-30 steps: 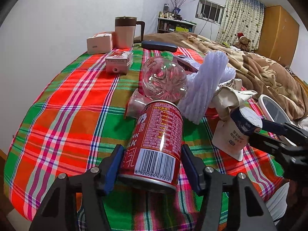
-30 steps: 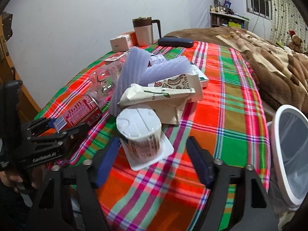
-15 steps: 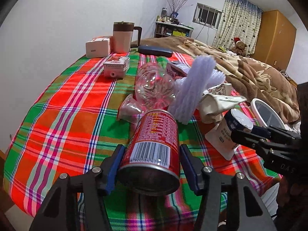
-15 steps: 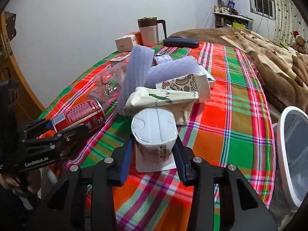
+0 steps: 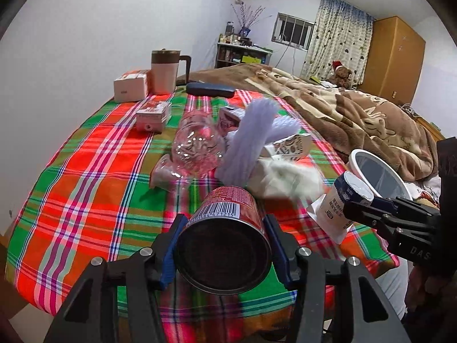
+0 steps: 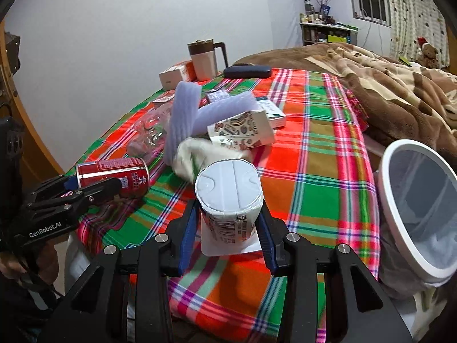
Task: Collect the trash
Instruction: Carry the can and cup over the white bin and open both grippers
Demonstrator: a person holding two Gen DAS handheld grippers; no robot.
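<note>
1. Left hand-held gripper (image 5: 222,253): jaws have just been closing and clamp a red can (image 5: 225,240) by its sides. The can's dark base faces the camera, barcode on top. In the right wrist view the can (image 6: 114,175) lies nearly level, clear of the cloth, over the near left part of the bench (image 6: 314,177).
2. Right hand-held gripper (image 6: 228,228): jaws closed in within the last second and press both sides of a white cup (image 6: 228,194). A loose label flap hangs below the cup. The cup's sealed lid faces the camera. In the left wrist view the cup (image 5: 342,203) is tilted and lifted off the cloth, near the bench's right edge.
3. Bin (image 6: 417,214): white rim, lined with a pale bag, stands just beside the bench's right edge, to the right of the cup.
4. Pile at mid-bench, behind both held items: a clear bottle (image 5: 197,148) on its side, 2 lilac foam sleeves (image 5: 251,143), a patterned carton (image 6: 242,131), a crumpled pale wrapper (image 6: 197,154) blurred in both views.
5. Far end of the bench: a mug (image 5: 164,71) with a dark lid, a box (image 5: 131,85) touching or just beside it on the left, a dark case (image 5: 210,89) to its right, a small red-and-white box (image 5: 152,114) nearer the pile.
6. A brown blanket (image 5: 357,114) covers the bed to the right of the bench.
7. A hand (image 6: 11,265) shows at the left gripper's grip, partly hidden.
</note>
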